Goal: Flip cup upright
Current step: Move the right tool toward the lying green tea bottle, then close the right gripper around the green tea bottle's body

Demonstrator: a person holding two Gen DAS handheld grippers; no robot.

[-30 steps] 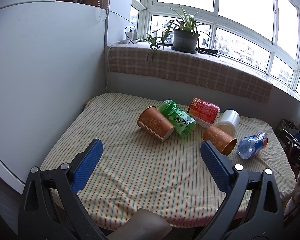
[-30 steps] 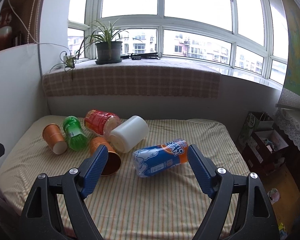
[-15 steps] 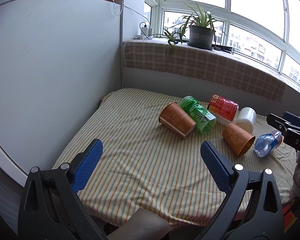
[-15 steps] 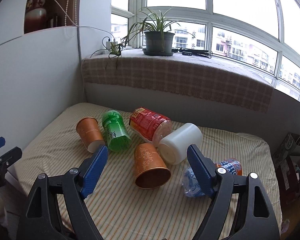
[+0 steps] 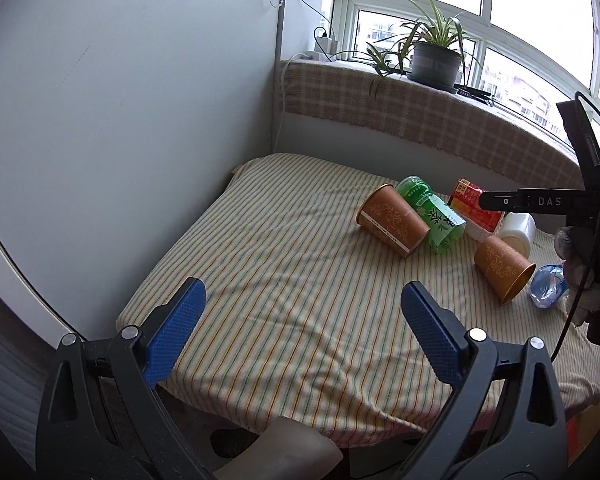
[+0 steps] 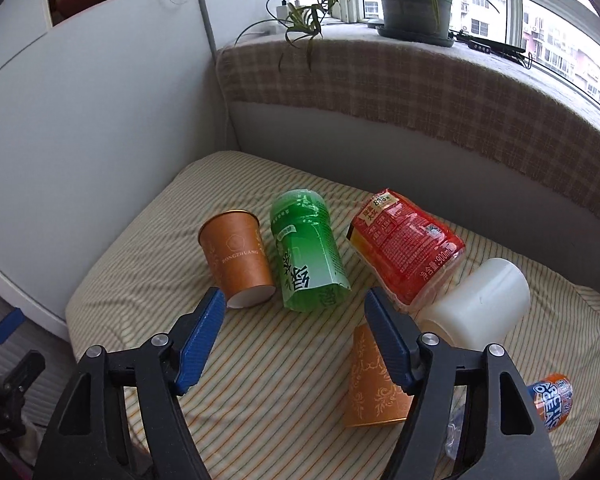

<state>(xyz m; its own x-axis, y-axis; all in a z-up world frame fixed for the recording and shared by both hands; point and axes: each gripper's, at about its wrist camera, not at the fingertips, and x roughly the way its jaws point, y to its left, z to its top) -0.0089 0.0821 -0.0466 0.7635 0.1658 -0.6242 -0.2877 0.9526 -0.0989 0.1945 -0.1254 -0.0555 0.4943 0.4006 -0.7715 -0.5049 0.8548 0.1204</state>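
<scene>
Two orange paper cups lie on their sides on the striped table. The far cup (image 6: 236,258) (image 5: 392,218) lies beside a green bottle (image 6: 306,252). The near cup (image 6: 374,384) (image 5: 502,266) is partly behind my right gripper's finger. My right gripper (image 6: 294,334) is open and empty, hovering above the table between the two cups. My left gripper (image 5: 300,328) is open and empty over the table's near left part, well short of the cups. The right gripper's tool also shows in the left wrist view (image 5: 540,202).
A red bottle (image 6: 408,248), a white cylinder (image 6: 480,304) and a blue-orange bottle (image 6: 550,396) lie on their sides to the right. A white panel (image 5: 120,120) walls the left side. A cloth-covered sill (image 6: 420,92) with a potted plant (image 6: 414,0) runs behind.
My right gripper has moved forward and left, lower over the cups, which now look much nearer. The left gripper's view has swung left; the right gripper has entered it at the right edge.
</scene>
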